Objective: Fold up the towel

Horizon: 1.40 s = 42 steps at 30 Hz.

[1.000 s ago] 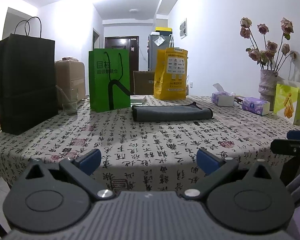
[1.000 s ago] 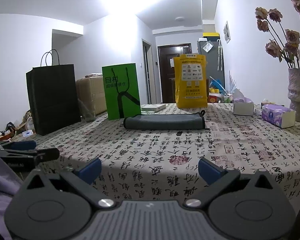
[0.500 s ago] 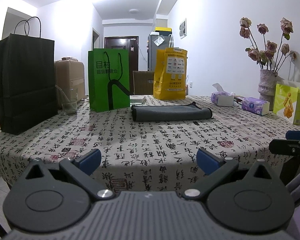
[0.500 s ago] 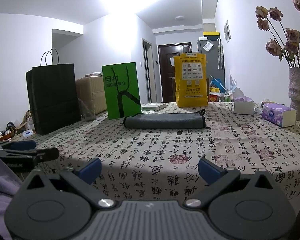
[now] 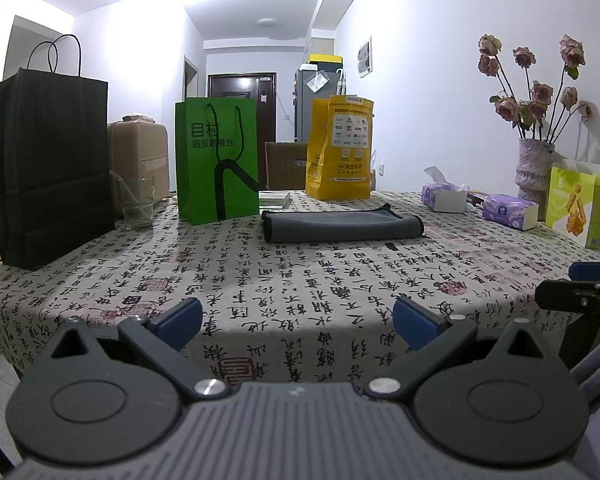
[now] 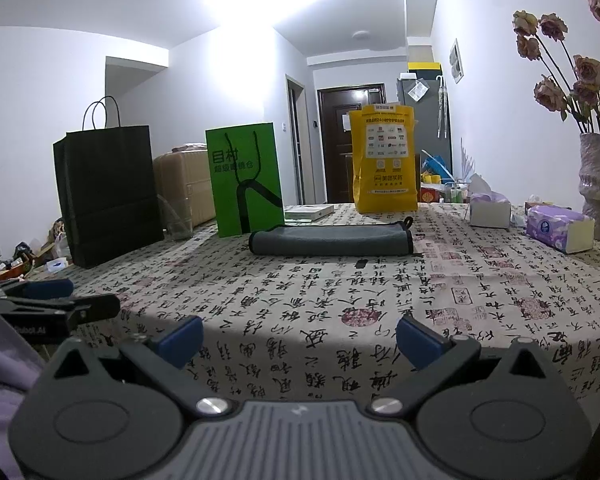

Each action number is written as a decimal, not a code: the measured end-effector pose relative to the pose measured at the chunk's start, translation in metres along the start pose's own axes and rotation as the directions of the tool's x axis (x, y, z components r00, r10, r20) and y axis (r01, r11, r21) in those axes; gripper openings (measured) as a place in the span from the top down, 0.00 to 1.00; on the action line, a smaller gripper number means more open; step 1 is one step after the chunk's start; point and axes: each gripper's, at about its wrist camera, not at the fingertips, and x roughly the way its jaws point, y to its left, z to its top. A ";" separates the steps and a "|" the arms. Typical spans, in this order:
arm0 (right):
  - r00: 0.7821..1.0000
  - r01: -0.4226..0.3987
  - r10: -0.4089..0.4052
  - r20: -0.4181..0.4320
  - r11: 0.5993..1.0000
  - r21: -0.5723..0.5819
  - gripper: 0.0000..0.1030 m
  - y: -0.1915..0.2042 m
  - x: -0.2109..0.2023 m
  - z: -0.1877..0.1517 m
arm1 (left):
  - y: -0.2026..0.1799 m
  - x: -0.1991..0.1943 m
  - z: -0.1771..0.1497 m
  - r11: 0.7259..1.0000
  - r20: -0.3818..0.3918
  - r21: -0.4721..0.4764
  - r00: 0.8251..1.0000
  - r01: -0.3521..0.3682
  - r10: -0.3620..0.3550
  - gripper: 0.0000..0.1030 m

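Observation:
A grey towel [image 5: 342, 228] lies folded in a long flat bundle on the far middle of the table; it also shows in the right wrist view [image 6: 332, 240]. My left gripper [image 5: 298, 324] is open and empty, held at the table's near edge, well short of the towel. My right gripper [image 6: 298, 342] is open and empty too, at the near edge. Each gripper shows from the side in the other's view, the right one [image 5: 580, 286] and the left one [image 6: 48, 300].
The table [image 5: 260, 280] has a calligraphy-print cloth. Behind the towel stand a black bag [image 5: 48, 164], a green bag [image 5: 216, 160], a yellow bag [image 5: 340, 148] and a glass [image 5: 138, 202]. Tissue packs [image 5: 508, 210], a flower vase [image 5: 534, 170] and a snack box [image 5: 576, 204] stand right.

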 end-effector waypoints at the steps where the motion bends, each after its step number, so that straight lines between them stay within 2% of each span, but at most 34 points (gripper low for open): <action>1: 1.000 0.001 -0.001 0.000 1.000 0.000 0.00 0.000 0.000 0.000 | 0.000 0.000 0.000 1.000 0.000 -0.001 1.000 0.000 0.000 0.00; 42: 1.000 0.002 -0.002 -0.010 1.000 0.010 0.00 0.001 0.001 -0.001 | -0.001 -0.001 0.001 1.000 0.003 0.002 1.000 0.001 -0.001 0.00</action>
